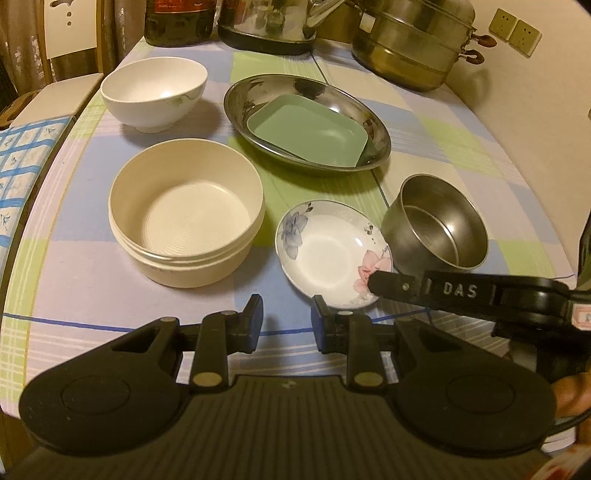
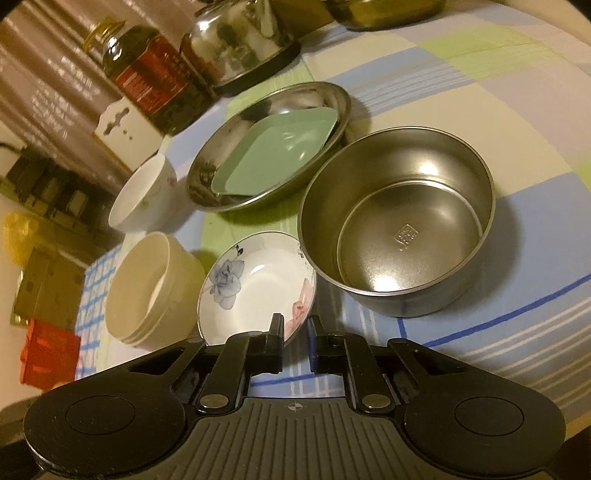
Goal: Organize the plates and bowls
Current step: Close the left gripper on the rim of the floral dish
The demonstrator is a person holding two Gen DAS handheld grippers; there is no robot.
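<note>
A small floral dish (image 1: 328, 254) (image 2: 255, 288) lies on the checked tablecloth. My right gripper (image 2: 295, 332) (image 1: 380, 281) is shut on its near rim by the pink flower. A steel bowl (image 1: 439, 221) (image 2: 399, 221) stands just right of the dish. A cream ridged bowl (image 1: 184, 221) (image 2: 151, 291) stands left of it. A white bowl (image 1: 155, 92) (image 2: 144, 195) stands further back. A green rectangular plate (image 1: 310, 129) (image 2: 277, 151) lies in an oval steel platter (image 1: 258, 88) (image 2: 314, 92). My left gripper (image 1: 287, 314) is open and empty, just short of the dish.
A steel steamer pot (image 1: 413, 44), a kettle (image 1: 269, 22) (image 2: 236, 40) and an oil bottle (image 1: 177, 22) (image 2: 155, 77) stand along the table's far edge. A wall with sockets (image 1: 515, 31) is at the right. A chair (image 1: 70, 33) stands at the far left.
</note>
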